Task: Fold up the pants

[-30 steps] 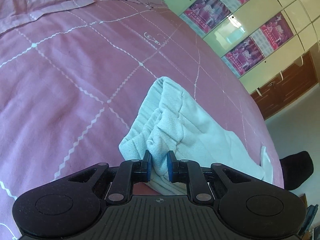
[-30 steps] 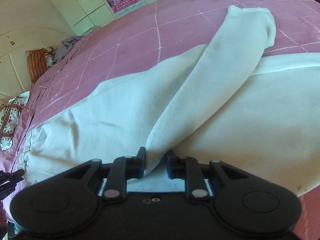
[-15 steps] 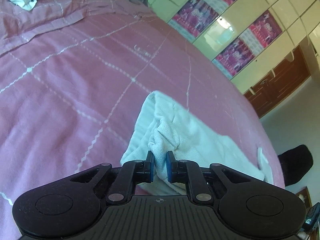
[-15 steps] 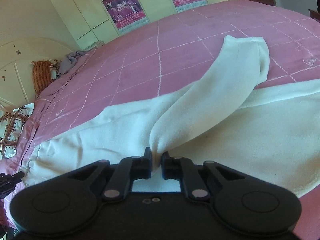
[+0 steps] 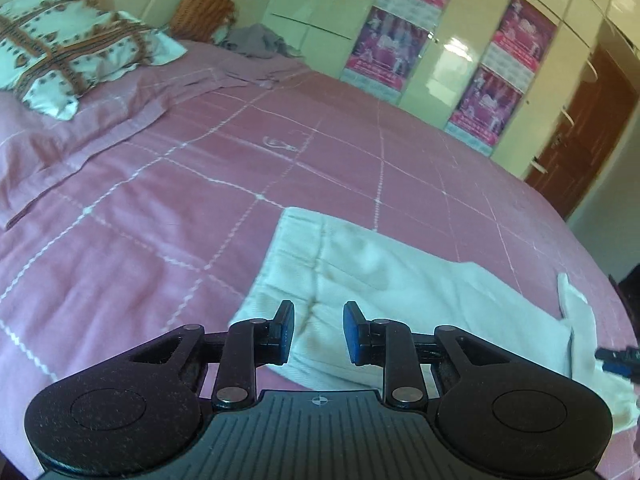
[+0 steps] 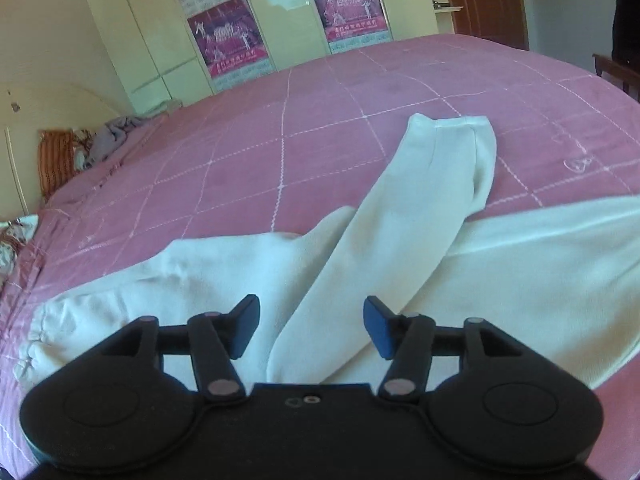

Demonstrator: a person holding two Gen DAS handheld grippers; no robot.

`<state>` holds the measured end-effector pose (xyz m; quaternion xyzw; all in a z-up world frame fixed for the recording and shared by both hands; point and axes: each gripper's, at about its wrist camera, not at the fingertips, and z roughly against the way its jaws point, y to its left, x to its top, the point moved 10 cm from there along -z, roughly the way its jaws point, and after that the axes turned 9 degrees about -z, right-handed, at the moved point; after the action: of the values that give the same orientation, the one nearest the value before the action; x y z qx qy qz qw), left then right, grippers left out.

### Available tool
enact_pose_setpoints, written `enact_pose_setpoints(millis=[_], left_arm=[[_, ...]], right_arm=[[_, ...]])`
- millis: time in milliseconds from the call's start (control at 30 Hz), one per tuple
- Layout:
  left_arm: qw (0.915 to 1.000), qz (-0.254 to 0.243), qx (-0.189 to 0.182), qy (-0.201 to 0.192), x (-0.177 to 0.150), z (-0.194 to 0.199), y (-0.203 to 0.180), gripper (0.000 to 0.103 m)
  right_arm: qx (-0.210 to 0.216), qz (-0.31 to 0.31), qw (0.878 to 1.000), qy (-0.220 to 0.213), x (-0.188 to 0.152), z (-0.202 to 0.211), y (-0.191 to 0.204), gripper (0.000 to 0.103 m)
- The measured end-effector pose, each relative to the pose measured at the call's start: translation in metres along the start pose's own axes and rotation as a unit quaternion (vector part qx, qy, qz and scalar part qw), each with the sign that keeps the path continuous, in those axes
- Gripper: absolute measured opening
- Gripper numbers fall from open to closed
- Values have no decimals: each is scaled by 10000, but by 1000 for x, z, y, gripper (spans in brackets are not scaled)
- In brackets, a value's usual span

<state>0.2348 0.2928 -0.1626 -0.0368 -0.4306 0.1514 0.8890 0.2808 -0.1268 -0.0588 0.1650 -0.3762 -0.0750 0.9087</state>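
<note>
White pants (image 5: 392, 276) lie flat on the pink bedspread (image 5: 160, 200). In the left wrist view the waistband end lies just ahead of my left gripper (image 5: 318, 330), which is open and empty above it. In the right wrist view the pants (image 6: 400, 240) spread across the bed, one leg folded diagonally over the other part, its cuff pointing far right. My right gripper (image 6: 310, 326) is open and empty, with the near end of that leg between its fingers but not pinched.
A patterned pillow (image 5: 60, 56) and an orange cushion (image 5: 200, 8) lie at the head of the bed. Grey clothing (image 5: 252, 42) lies beside them. Cream wardrobes with pink posters (image 6: 228, 36) stand behind the bed. A brown door (image 5: 580, 128) is at far right.
Both grippers were shut on pants fabric; both have opened and let go. The cloth has dropped flat on the bed and both grippers have pulled back and tilted up.
</note>
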Motion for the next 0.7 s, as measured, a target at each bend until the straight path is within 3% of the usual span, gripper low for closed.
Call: enact_pose_setpoints(millis=[67,133,233,267,300,333,433,533,567,600,633,700], left_arm=[[9977,-427,156,511,-12,-27,-16,26],[9926,-750,286,907,-30,-51,-23,27],[9928,-817,352,803,-35,-51,-26,28],[9939,-710,298,795,-35,-48,-25,28],[9947,-603,234,793,-35,-47,-23,28],[9954,-509,170,789,-35,-45,-20,28],[9967,-270,2,769,-36,-42,-15,28],[9973,-185,-57,712,-39,-46,-15,28],[9973,-182,-43,709,-39,-48,-15,28],[9973,-153,-24,716,-39,-48,-16,28],[9972,-147,-3,730,-39,-48,-16,28],[9969,-197,34,766,-36,-50,-17,28]], right_arm=[[-397,366,9983,206,10,-28,7,59],[-873,682,9915,682,11,-61,8,63],[-1340,914,9793,1210,1,-89,-6,60],[-1256,907,9808,1184,0,-88,-9,53],[-1193,885,9823,1139,0,-84,-12,17],[-1057,803,9851,1097,1,-76,-15,2],[-948,686,9908,683,3,-39,-32,0],[-960,554,9919,623,-12,-10,-55,0],[-842,557,9934,552,-12,-5,-56,1],[-702,506,9954,420,-7,-2,-52,12],[-655,447,9964,291,0,-1,-48,42],[-547,419,9975,175,16,-11,-33,68]])
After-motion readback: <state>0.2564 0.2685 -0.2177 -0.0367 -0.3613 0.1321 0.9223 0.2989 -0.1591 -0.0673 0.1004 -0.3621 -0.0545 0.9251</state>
